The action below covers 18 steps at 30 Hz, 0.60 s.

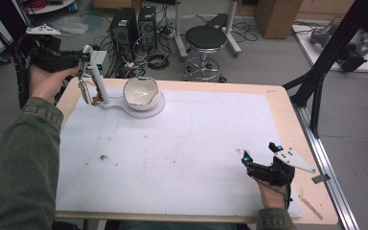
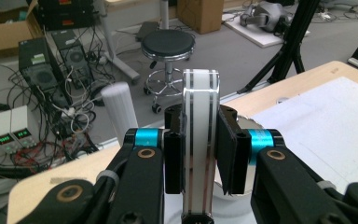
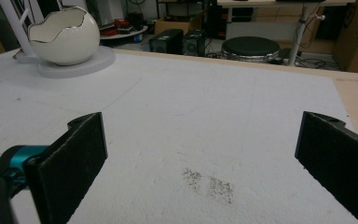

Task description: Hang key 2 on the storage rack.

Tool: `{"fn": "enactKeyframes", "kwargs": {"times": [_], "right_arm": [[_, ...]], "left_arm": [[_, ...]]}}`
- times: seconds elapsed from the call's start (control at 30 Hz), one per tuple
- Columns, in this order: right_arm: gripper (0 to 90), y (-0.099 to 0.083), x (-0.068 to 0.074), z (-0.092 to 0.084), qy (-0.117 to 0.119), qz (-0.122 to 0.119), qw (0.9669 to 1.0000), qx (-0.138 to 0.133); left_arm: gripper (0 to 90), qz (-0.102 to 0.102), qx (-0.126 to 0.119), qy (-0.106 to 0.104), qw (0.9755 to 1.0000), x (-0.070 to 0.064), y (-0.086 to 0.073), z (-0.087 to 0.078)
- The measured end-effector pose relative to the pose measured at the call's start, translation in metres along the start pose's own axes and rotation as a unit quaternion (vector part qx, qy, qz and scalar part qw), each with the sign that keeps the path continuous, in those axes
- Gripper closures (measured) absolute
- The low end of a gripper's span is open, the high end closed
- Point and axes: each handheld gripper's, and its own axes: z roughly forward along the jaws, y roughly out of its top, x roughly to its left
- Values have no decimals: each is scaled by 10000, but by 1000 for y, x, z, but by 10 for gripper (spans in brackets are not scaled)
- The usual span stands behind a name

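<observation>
At the table's far left corner, the left gripper [image 1: 82,56] is clamping the top of the white stand [image 2: 200,140], whose post is running upright between its jaws. Beside it, the egg-shaped bowl [image 1: 141,92] is sitting on the stand's base, while the right gripper [image 1: 259,156] is idling well apart, jaws wide.

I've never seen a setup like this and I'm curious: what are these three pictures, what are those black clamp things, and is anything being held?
A person holds a two-jaw gripper in each hand. One picture looks down from above the table; the other two come from cameras riding on the grippers. The left gripper is shut on the top of a white upright stand, which rises from a white base beside an egg-shaped bowl. Something small hangs from the stand; I cannot tell what. The right gripper rests open over the white sheet, holding nothing.
</observation>
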Motion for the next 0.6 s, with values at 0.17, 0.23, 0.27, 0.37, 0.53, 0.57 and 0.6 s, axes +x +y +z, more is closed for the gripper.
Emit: {"fn": "enactKeyframes", "kwargs": {"times": [0.17, 0.23, 0.27, 0.37, 0.53, 0.57, 0.6], "right_arm": [[10, -1, -1, -1, -11, 22, 10000, 30], [10, -2, -2, -2, -35, 19, 10000, 17], [10, -2, -2, -2, -37, 51, 10000, 30], [10, -2, -3, -3, -42, 22, 10000, 37], [10, -2, -3, -4, -50, 44, 10000, 46], [10, -3, -3, -3, -49, 31, 10000, 38], [10, -3, -3, -3, -47, 28, 10000, 36]], "left_arm": [[742, -30, -92, 34, 9999, 6, 6, 0], [742, -49, -260, 16, 9996, 9, 9, 0], [742, -68, -356, 5, 9993, 11, 9, 0], [742, -147, -470, 13, 9988, 14, 9, 0], [742, -259, -499, -11, 9984, 19, 7, 6], [743, -271, -511, -56, 9983, 19, 7, 7], [742, -259, -546, -54, 9982, 19, 7, 11]]}}
